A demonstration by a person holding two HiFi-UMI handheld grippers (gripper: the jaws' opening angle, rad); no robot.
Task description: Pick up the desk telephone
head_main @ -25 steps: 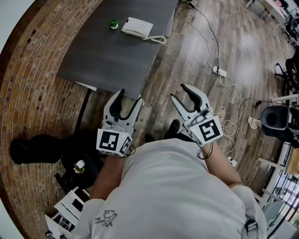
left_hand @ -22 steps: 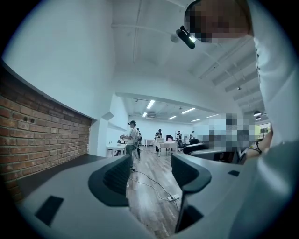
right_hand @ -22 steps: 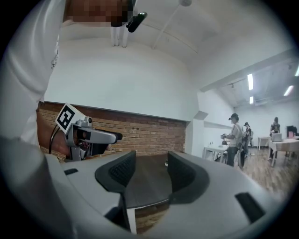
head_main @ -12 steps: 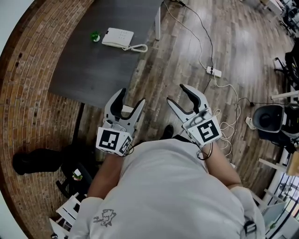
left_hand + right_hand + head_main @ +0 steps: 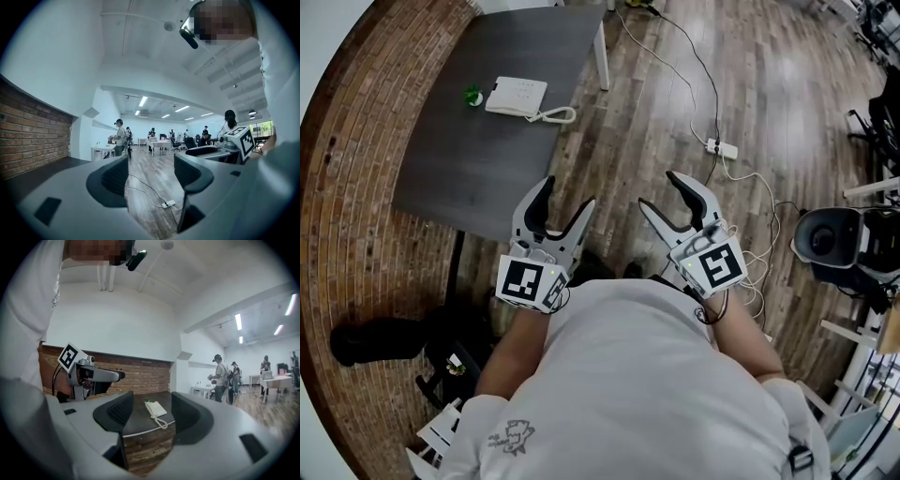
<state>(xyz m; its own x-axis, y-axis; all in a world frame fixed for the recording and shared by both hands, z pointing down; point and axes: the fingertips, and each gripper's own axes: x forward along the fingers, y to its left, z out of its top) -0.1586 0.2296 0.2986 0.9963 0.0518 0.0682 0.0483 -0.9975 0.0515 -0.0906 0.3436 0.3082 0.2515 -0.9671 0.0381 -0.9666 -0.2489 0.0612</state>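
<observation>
head view, desk telephone (image 5: pixel 517 97) on table (image 5: pixel 478 159), left gripper (image 5: pixel 567 191) and right gripper (image 5: pixel 660 188) opening, empty

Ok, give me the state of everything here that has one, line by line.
Phone: flat on the table, handset in place, untouched.
Left gripper: fingers opening, nothing between them.
Right gripper: fingers opening, nothing between them.
Power strip: on the floor, cables plugged in.
</observation>
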